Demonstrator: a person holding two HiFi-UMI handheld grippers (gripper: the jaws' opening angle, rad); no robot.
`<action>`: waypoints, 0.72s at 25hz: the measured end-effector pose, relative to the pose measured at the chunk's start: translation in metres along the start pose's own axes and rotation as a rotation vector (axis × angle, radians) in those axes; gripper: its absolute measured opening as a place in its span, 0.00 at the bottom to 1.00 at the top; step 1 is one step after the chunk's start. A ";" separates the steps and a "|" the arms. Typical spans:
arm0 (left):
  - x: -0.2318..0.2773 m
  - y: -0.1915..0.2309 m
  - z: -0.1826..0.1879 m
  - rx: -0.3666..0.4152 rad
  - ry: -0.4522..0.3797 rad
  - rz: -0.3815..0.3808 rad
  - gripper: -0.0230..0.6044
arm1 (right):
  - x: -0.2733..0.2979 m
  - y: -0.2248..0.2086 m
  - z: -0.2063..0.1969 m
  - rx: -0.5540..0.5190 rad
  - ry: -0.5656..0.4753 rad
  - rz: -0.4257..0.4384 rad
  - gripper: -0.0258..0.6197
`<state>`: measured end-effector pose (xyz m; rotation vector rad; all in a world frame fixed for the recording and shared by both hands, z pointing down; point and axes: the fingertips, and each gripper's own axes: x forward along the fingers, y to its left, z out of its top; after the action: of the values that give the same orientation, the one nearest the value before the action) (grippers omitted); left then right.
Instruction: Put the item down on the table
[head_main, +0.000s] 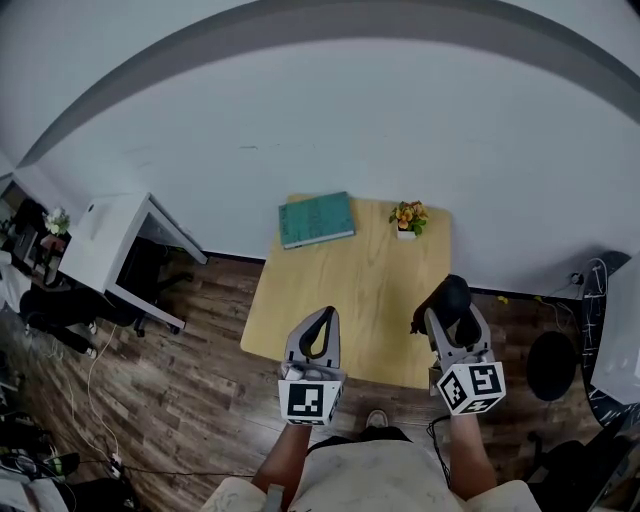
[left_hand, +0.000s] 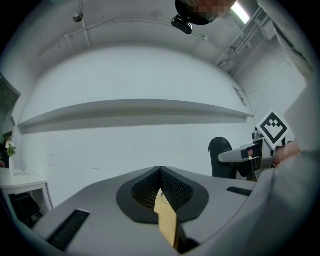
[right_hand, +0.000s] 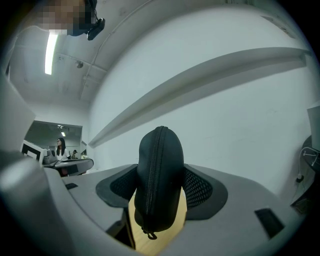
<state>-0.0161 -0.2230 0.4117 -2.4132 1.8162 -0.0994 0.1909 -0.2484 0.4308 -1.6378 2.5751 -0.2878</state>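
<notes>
Your right gripper (head_main: 455, 318) fingers (right_hand: 202, 187) clamp the black zip case (right_hand: 157, 170) over the worktop's (head_main: 350, 290) near-right corner — left gripper (head_main: 324, 320) fingers (left_hand: 177, 189) sit together.

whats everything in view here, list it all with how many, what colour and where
table: one, light wood, on the dark wood floor against the white wall
book: one, teal, table's far left corner
potted plant: one, orange flowers in a white pot, table's far right side
zip case: one, black, clamped in the right gripper over the table's near right edge
desk: one, white, on the floor left of the table
left gripper: one, grey, jaws together with nothing between them, over the table's near edge
right gripper: one, grey, shut on the zip case
</notes>
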 end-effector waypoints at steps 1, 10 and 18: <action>0.003 0.000 0.000 -0.008 0.003 0.004 0.05 | 0.003 -0.002 -0.001 0.002 0.005 0.007 0.48; 0.023 0.021 -0.009 0.001 0.010 0.039 0.05 | 0.035 -0.001 -0.008 0.005 0.023 0.033 0.48; 0.039 0.049 -0.020 -0.004 0.038 0.024 0.05 | 0.071 0.014 -0.012 -0.012 0.036 0.036 0.48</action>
<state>-0.0548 -0.2746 0.4244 -2.4074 1.8628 -0.1404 0.1459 -0.3051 0.4426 -1.6029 2.6345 -0.3035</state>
